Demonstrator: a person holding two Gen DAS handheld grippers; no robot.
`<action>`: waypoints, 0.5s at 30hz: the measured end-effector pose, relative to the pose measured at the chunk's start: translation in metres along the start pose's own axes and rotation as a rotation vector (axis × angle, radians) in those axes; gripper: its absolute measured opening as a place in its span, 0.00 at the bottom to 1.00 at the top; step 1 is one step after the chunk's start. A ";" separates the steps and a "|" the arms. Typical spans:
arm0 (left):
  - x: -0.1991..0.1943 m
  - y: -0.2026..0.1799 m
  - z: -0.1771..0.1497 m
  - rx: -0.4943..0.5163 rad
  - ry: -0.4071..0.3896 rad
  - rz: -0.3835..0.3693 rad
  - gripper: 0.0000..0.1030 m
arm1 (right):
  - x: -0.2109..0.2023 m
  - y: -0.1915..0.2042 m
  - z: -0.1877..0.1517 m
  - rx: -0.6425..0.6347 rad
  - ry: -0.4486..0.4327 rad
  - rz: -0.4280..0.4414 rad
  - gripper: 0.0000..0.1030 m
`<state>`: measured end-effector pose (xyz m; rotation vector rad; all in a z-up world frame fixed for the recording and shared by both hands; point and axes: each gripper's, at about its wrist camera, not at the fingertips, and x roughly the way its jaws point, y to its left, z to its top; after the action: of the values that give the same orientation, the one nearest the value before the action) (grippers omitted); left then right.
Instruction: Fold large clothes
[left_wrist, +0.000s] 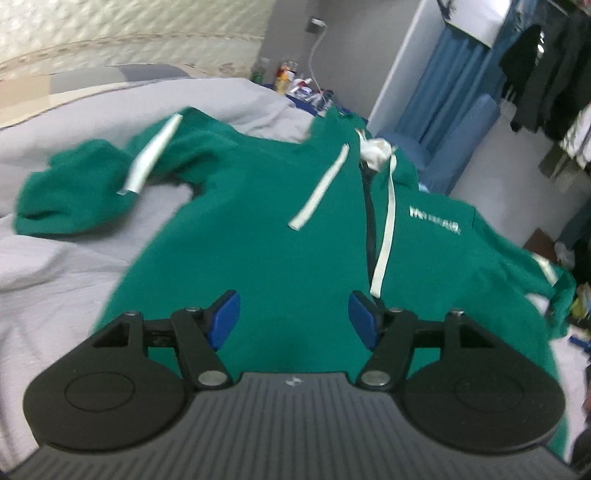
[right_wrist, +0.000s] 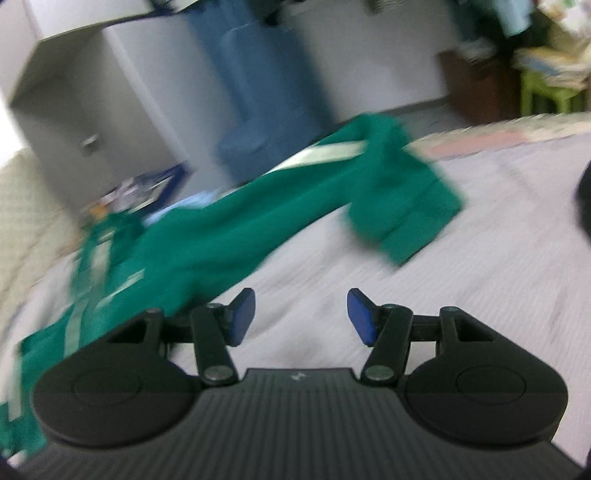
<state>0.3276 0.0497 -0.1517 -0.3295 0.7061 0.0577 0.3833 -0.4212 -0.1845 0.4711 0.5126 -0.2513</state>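
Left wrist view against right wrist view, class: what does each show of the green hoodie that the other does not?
Only the left wrist view shows the hoodie's front: zipper, white drawstrings and chest lettering. Only the right wrist view shows one sleeve stretched out to its cuff. Both show the green hoodie on the grey bedsheet and an open tool holding nothing.

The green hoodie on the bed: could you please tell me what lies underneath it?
The green hoodie lies spread on a pale grey bedsheet, visible around it. Whatever sits directly beneath its body is covered.
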 end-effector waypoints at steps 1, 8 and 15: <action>0.012 -0.004 -0.005 0.016 0.006 -0.004 0.68 | 0.008 -0.007 0.003 -0.002 -0.033 -0.022 0.58; 0.066 -0.017 -0.021 0.081 0.041 -0.017 0.68 | 0.076 -0.027 0.013 -0.184 -0.020 -0.097 0.61; 0.082 -0.020 -0.018 0.097 0.043 -0.012 0.68 | 0.090 -0.023 0.021 -0.311 -0.039 -0.225 0.28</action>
<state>0.3821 0.0203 -0.2120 -0.2428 0.7473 0.0051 0.4604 -0.4612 -0.2242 0.1052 0.5561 -0.3882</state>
